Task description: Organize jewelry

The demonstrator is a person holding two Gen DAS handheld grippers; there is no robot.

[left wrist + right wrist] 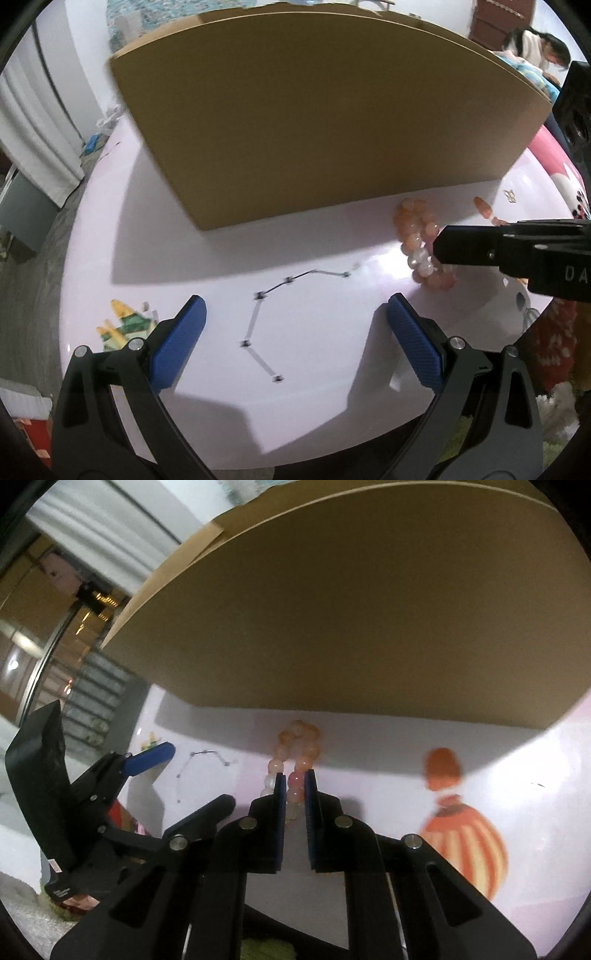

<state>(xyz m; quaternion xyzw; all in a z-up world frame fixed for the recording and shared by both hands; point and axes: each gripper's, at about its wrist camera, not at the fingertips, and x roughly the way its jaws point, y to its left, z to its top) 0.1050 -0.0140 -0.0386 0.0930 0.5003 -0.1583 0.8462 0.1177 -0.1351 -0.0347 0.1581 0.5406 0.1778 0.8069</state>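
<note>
Right gripper (295, 794) fingers clamp bead bracelet (297, 753), partly hidden; left gripper (295, 332) fingers apart above chain (266, 317).

The only readable marking is a pair of pale capital letters, "DA", on the black body of the right hand-held gripper (439, 251) at the right edge of the left wrist view; the frame edge cuts the word off after them. In the right wrist view a small label sticks to the left hand-held gripper's black body, but its print is too small to make out
</note>
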